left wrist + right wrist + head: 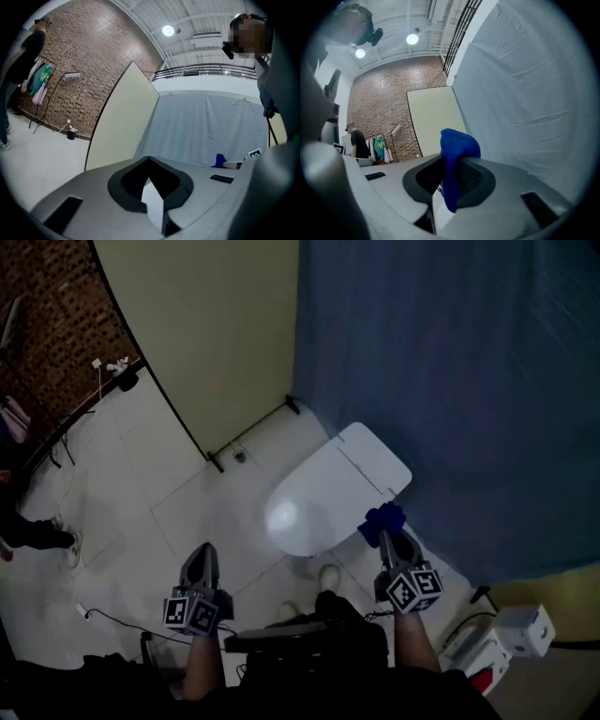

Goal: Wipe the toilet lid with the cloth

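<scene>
The right gripper (385,538) is clamped on a bunched blue cloth (382,518), which sticks up between its jaws just off the near edge of the closed white toilet lid (323,491); whether cloth and lid touch cannot be told. The left gripper (201,561) hangs well apart over the tiled floor (141,486), jaws together on nothing. A blue curtain (450,381) and a beige panel (216,324) stand behind the toilet.
</scene>
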Action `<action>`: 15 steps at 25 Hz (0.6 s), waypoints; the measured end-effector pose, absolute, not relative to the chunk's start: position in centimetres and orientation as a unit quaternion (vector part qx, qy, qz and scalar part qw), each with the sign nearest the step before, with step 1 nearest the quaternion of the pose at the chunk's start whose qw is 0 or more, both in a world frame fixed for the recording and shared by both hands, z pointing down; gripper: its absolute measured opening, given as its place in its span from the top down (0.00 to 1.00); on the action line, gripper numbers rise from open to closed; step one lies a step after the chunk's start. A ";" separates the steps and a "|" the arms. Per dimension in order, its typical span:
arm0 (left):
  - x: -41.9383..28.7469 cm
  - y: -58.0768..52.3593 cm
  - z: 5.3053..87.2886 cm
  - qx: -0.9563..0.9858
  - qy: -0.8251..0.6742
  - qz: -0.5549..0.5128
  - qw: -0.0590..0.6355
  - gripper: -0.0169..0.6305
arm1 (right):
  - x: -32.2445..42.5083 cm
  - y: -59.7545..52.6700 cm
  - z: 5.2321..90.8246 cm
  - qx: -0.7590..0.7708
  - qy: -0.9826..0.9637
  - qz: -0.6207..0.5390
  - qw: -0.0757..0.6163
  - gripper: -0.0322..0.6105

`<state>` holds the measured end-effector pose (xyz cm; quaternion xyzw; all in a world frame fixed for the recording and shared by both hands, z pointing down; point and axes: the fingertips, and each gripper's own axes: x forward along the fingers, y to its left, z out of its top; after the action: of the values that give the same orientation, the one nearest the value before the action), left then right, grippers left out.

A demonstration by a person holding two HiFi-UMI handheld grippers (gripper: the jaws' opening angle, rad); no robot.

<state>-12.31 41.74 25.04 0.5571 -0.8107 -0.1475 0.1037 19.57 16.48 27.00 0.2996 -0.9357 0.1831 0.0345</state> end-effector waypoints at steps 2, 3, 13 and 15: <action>-12.2 38.4 25.4 0.565 -0.805 -0.148 0.105 0.99 | 19.2 13.7 27.3 0.301 -0.936 0.183 0.025 0.85; -12.2 36.7 25.5 0.568 -0.803 -0.146 0.106 0.99 | 19.1 12.3 27.6 0.302 -0.935 0.185 0.022 0.85; -10.3 19.3 23.7 0.630 -0.762 -0.117 0.095 0.99 | 18.5 1.2 30.7 0.312 -0.925 0.216 0.030 0.85; -10.3 17.3 24.3 0.647 -0.750 -0.098 0.095 0.99 | 18.1 0.3 31.3 0.315 -0.923 0.219 0.037 0.85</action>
<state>-10.27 17.26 24.34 0.6474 -0.7499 -0.0977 0.0950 18.08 0.33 31.28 0.3150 -0.9227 0.2191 0.0366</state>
